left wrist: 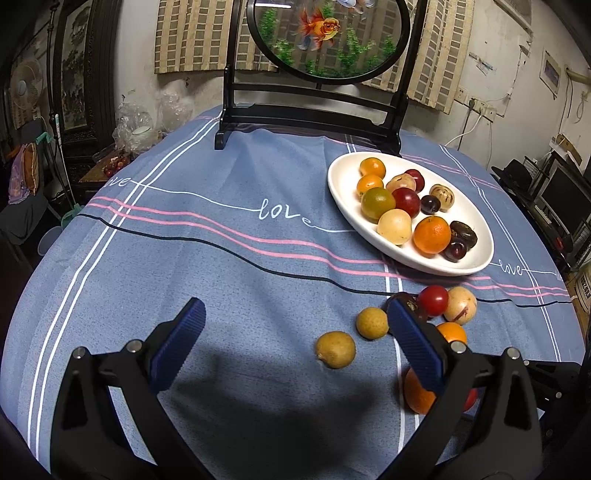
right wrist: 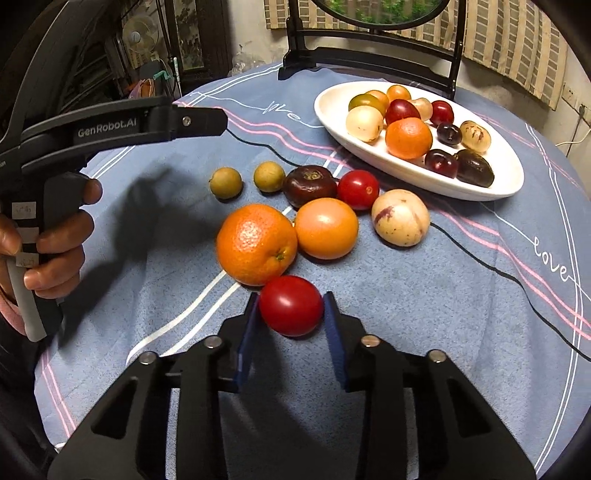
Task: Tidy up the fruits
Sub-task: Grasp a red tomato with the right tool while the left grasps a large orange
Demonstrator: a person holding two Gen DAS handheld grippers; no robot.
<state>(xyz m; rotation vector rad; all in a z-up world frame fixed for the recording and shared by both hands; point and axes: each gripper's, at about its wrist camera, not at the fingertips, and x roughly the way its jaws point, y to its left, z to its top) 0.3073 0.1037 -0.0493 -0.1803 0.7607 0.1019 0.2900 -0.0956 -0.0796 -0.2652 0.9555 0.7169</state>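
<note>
A white oval plate (left wrist: 343,184) (right wrist: 332,110) holds several small fruits. Loose fruits lie on the blue tablecloth in front of it. My right gripper (right wrist: 290,306) has its blue pads on both sides of a red tomato (right wrist: 291,304) that rests on the cloth; the pads look in contact with it. Beyond it lie a large orange (right wrist: 256,243), a smaller orange fruit (right wrist: 326,228), a speckled pale fruit (right wrist: 400,217), another red tomato (right wrist: 358,189), a dark fruit (right wrist: 309,184) and two longans (right wrist: 226,182) (right wrist: 269,176). My left gripper (left wrist: 295,314) is open and empty above the cloth, with the longans (left wrist: 335,349) (left wrist: 372,323) by its right finger.
A dark wooden stand with a round goldfish screen (left wrist: 325,33) stands at the table's back edge behind the plate. The table is round, and its edge drops off left and right. A hand holds the left gripper's handle (right wrist: 55,229) at the left of the right wrist view.
</note>
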